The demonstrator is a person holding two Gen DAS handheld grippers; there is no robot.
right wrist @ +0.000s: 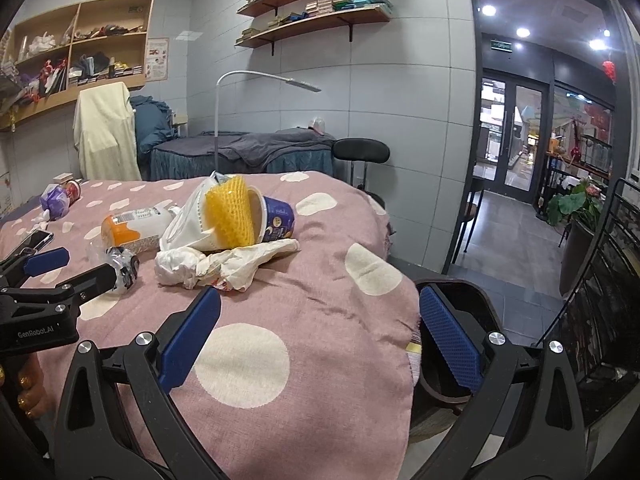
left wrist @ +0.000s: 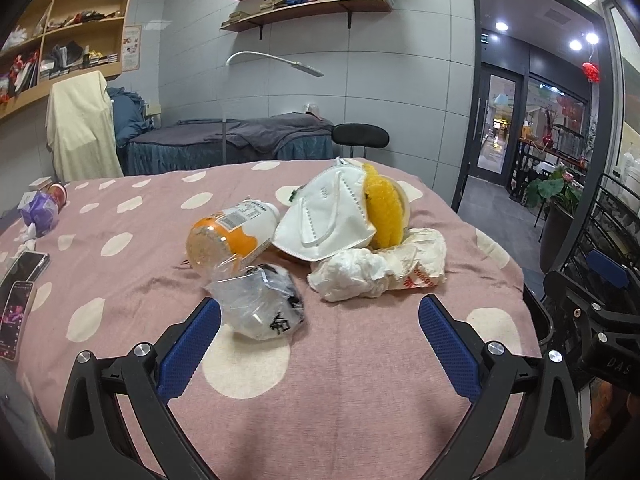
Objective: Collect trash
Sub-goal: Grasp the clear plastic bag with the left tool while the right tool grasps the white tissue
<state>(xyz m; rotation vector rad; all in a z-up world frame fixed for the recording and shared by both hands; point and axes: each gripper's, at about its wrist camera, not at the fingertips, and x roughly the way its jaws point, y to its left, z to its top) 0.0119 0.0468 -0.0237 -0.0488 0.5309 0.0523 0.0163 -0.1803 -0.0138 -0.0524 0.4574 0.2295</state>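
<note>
A heap of trash lies on the pink polka-dot cloth (left wrist: 340,380): an orange-and-white bottle (left wrist: 230,236) on its side, a white face mask (left wrist: 328,216), yellow foam netting (left wrist: 384,210), crumpled tissue (left wrist: 352,276) and a paper wrapper (left wrist: 424,256). A clear plastic wrapper (left wrist: 260,304) rests just ahead of my open left gripper (left wrist: 320,320), close to its left finger. In the right wrist view the netting (right wrist: 232,216) sits in a blue cup (right wrist: 278,220). My right gripper (right wrist: 320,312) is open over the cloth's right edge, holding nothing. The left gripper (right wrist: 80,268) shows there beside the plastic wrapper (right wrist: 122,270).
Two phones (left wrist: 24,268) and a purple bag (left wrist: 40,210) lie at the cloth's left side. A dark round container (right wrist: 460,292) stands below the cloth's right edge. Beyond it is a black wire rack (right wrist: 608,280). A black chair (left wrist: 360,136) stands behind the table.
</note>
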